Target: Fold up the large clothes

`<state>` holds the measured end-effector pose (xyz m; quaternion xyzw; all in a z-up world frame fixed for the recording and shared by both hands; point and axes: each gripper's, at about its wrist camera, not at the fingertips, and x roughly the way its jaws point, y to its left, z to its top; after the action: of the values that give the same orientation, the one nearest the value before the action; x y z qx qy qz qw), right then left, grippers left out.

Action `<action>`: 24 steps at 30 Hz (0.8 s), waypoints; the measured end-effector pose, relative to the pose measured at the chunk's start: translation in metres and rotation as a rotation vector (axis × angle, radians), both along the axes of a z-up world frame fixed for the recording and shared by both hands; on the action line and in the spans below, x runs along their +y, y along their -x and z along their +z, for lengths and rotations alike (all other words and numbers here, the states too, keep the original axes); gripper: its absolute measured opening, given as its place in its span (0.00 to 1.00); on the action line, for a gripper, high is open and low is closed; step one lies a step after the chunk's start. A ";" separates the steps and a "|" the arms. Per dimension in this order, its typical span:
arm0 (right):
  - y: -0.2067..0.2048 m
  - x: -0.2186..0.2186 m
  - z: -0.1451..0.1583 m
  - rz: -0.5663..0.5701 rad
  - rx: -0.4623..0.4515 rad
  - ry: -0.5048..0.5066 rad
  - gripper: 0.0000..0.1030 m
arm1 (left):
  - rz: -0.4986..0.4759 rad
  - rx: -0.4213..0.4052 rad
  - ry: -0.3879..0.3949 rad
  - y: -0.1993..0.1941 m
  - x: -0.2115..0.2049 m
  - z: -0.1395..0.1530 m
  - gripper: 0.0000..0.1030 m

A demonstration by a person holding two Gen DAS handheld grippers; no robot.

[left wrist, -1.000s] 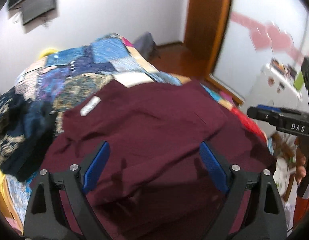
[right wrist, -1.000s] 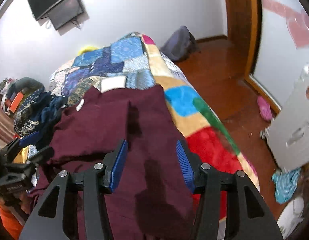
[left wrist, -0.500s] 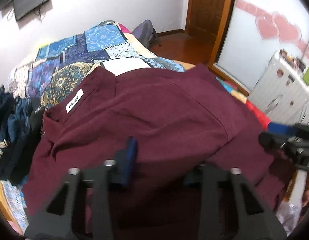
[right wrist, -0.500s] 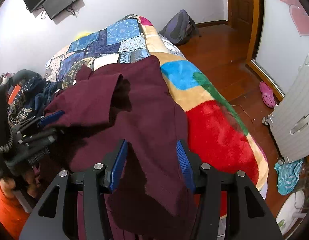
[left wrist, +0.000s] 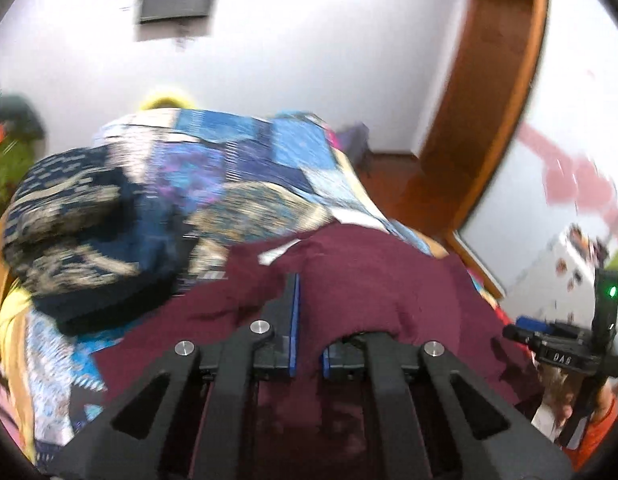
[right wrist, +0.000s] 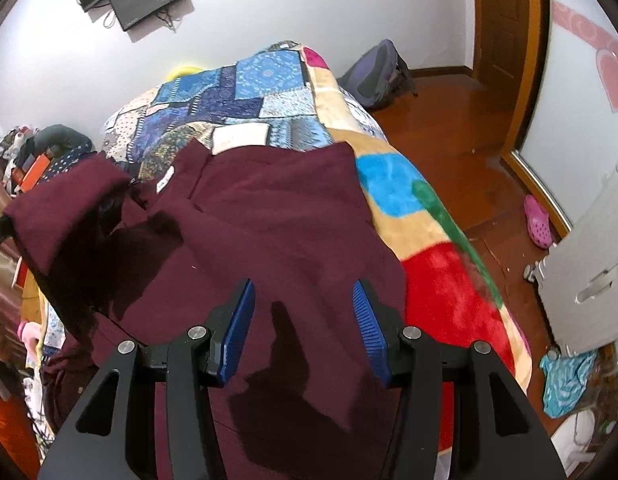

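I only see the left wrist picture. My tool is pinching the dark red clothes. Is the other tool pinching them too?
Observer: No. In the right wrist view the right tool is open, its jaws spread above the maroon garment and gripping nothing.
Child: Is the far corner on that side flat?
Observer: Yes, that corner lies flat on the colourful blanket.
Child: Is anything on the floor?
Observer: A pink shoe lies on the wooden floor, out to the right of the bed.
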<state>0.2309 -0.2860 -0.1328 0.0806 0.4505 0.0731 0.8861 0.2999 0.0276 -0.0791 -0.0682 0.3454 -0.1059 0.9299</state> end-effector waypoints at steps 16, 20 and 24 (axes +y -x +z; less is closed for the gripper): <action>-0.009 0.053 -0.024 0.066 0.072 0.091 0.46 | 0.335 0.211 0.116 0.063 0.157 -0.081 0.06; -0.009 0.060 -0.023 0.077 0.077 0.115 0.46 | 0.348 0.305 0.183 0.061 0.169 -0.112 0.18; -0.009 0.065 -0.025 0.079 0.078 0.134 0.46 | 0.403 0.345 0.288 0.063 0.185 -0.132 0.47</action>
<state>0.2399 -0.2208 -0.1573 0.0060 0.4912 0.0747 0.8678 0.2364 0.2121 -0.2110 -0.2837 0.4591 0.0460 0.8406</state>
